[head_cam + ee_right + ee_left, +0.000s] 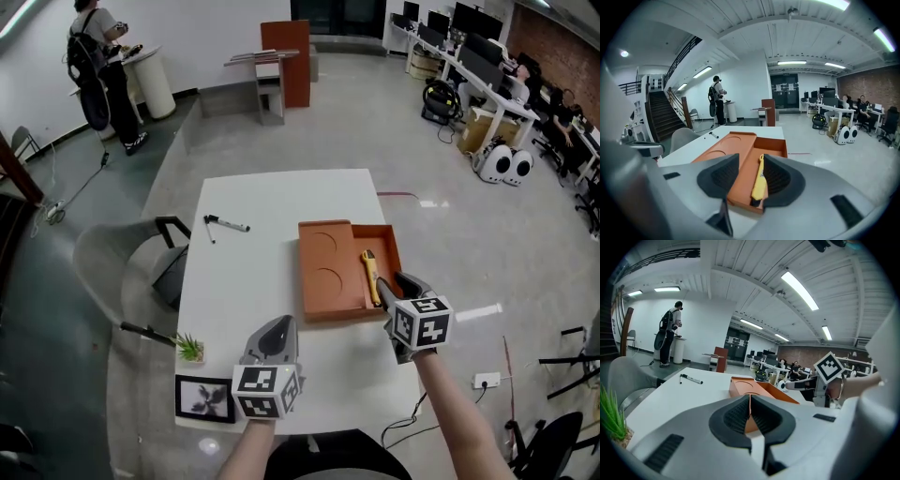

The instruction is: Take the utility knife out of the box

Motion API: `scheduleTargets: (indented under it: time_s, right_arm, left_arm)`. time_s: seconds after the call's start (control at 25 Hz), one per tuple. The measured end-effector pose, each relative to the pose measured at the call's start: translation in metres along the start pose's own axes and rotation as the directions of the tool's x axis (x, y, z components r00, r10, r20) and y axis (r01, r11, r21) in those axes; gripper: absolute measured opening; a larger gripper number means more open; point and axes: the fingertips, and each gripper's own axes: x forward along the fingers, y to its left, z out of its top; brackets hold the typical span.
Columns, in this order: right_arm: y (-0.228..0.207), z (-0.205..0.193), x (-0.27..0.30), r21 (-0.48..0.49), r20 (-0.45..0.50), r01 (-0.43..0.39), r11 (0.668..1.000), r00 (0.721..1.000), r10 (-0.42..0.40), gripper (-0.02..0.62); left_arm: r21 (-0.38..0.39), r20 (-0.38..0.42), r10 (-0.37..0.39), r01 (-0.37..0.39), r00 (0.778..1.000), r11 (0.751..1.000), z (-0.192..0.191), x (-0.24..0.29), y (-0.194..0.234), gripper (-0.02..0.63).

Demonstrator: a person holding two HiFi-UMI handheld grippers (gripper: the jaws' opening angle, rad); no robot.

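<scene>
An open orange box (380,241) lies on the white table (272,202), its lid (328,267) resting against its left side. Inside lies a yellow utility knife (371,275) with a black tip, lengthwise. My right gripper (397,287) hovers at the box's near end with its jaws open; in the right gripper view the knife (759,183) shows between and beyond the two pads, untouched. My left gripper (274,336) is over the table's near edge, left of the box, jaws shut with nothing in them. In the left gripper view the box (759,389) lies ahead.
A black marker (228,223) lies at the table's far left. A small potted plant (189,348) and a framed picture (204,398) sit at the near left corner. A grey chair (127,272) stands left of the table. A person (101,66) stands far off.
</scene>
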Motion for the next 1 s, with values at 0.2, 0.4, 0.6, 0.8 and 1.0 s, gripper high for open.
scheduleTargets:
  time_s: [0.2,0.4,0.6,0.8,1.0]
  right_arm:
    - [-0.007,-0.005,0.022,-0.016,-0.052,-0.007,1.0,0.999,0.006,0.16]
    - [-0.011,-0.009,0.042,-0.04,-0.108,-0.008,0.999,0.994,0.003,0.161]
    - [-0.019,-0.017,0.061,-0.061,-0.169,0.008,0.998,0.985,-0.018,0.162]
    - [-0.025,-0.026,0.074,-0.077,-0.214,0.02,0.997,0.976,-0.036,0.164]
    - [-0.03,-0.021,0.086,-0.094,-0.231,0.03,0.995,0.972,-0.051,0.164]
  left_arm:
    - [-0.006,-0.002,0.022,-0.022,1.0,1.0,0.0,0.005,0.004,0.014]
    - [-0.012,-0.007,0.04,-0.041,0.999,0.999,0.0,0.008,0.009,0.014]
    - [-0.019,-0.012,0.05,-0.05,0.999,0.999,-0.003,0.015,0.011,0.014]
    - [-0.028,-0.012,0.057,-0.057,0.998,0.998,-0.003,0.019,0.016,0.014]
    - [-0.04,-0.013,0.066,-0.067,0.998,0.997,-0.002,0.025,0.021,0.015]
